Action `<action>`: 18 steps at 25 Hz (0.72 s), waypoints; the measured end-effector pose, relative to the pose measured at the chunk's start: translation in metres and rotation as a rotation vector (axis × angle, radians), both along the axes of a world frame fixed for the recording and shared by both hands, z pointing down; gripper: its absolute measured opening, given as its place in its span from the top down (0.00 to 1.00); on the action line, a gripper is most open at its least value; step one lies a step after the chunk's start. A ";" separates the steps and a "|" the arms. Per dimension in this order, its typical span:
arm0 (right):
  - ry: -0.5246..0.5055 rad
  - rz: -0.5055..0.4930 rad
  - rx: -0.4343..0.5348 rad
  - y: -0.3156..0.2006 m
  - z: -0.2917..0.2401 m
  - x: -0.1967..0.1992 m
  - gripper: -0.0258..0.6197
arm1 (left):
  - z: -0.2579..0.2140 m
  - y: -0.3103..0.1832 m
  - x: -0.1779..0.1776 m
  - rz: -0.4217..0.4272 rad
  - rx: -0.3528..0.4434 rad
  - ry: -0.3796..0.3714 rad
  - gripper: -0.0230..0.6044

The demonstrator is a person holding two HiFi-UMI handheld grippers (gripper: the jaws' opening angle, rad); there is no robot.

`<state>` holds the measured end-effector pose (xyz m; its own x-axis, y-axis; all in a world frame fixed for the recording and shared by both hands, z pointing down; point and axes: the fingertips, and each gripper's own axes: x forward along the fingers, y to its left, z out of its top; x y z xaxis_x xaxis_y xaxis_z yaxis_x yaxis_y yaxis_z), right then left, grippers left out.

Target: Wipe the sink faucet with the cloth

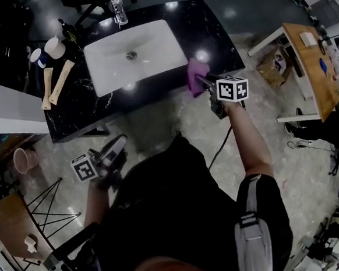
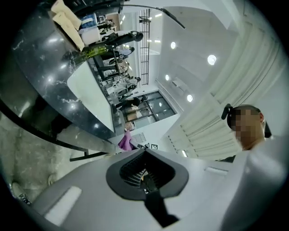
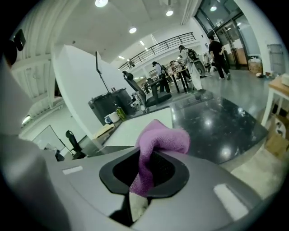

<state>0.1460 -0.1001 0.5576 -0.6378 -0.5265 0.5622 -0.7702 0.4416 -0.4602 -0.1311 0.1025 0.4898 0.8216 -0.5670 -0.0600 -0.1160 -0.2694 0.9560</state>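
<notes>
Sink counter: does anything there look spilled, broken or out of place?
Nothing stands out. No spill shows in the sink or on the counter; the cups and wooden strips sit together at its left end. The purple cloth is pinched in the right gripper.

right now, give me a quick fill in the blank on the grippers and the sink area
1. The right gripper is shut on a ____ cloth.
2. The left gripper is shut and holds ____.
3. The white sink sits in a ____ countertop.

Missing words: purple; nothing; black.
</notes>
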 end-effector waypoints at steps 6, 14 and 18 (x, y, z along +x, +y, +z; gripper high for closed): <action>0.216 0.018 -0.039 -0.067 0.019 0.068 0.86 | -0.002 0.001 0.008 -0.089 0.007 -0.041 0.96; 0.407 -0.116 -0.153 -0.116 0.061 0.113 0.86 | 0.002 -0.008 0.062 -0.190 -0.039 -0.044 0.96; 0.417 -0.150 -0.178 -0.123 0.076 0.118 0.86 | 0.003 -0.013 0.072 -0.227 -0.038 -0.096 0.96</action>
